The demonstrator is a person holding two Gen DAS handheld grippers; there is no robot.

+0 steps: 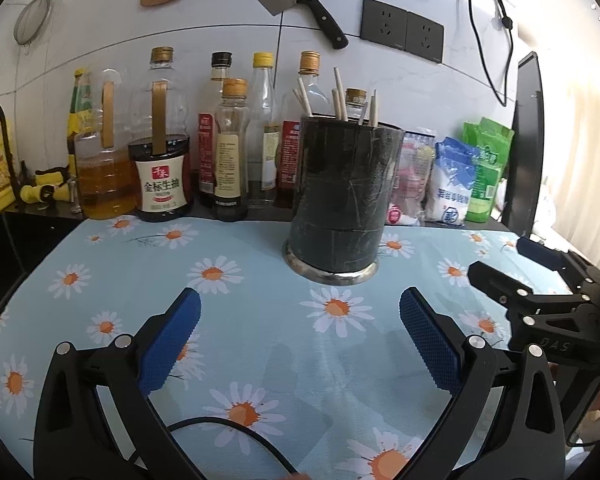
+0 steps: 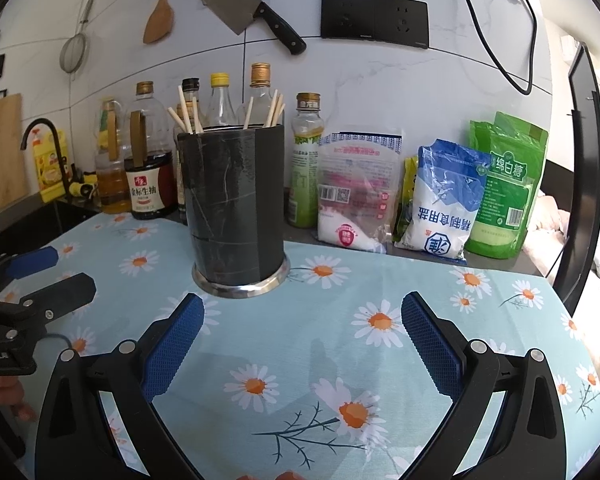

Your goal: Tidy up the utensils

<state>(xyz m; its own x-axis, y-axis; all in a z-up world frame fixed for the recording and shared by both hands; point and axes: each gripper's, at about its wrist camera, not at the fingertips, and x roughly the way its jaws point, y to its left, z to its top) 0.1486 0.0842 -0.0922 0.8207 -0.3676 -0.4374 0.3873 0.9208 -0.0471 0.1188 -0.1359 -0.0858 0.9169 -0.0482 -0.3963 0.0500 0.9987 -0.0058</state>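
Observation:
A dark cylindrical utensil holder point(image 1: 342, 196) with a metal base stands upright on the daisy-print cloth point(image 1: 240, 304), with several wooden chopsticks point(image 1: 340, 98) standing in it. It also shows in the right wrist view point(image 2: 234, 204), chopsticks point(image 2: 188, 114) poking out. My left gripper point(image 1: 300, 312) is open and empty, hovering over the cloth in front of the holder. My right gripper point(image 2: 302, 314) is open and empty, in front and slightly right of the holder. Each gripper shows at the edge of the other's view: the right one point(image 1: 500, 264), the left one point(image 2: 56, 272).
Oil, soy sauce and vinegar bottles point(image 1: 162, 160) line the wall behind the holder. Bags of salt point(image 2: 444, 200) and sugar point(image 2: 504, 184) stand at the back right. A cleaver point(image 2: 248, 8), wooden spatula point(image 2: 160, 12) and strainer hang on the wall. A sink tap point(image 2: 44, 148) is at the left.

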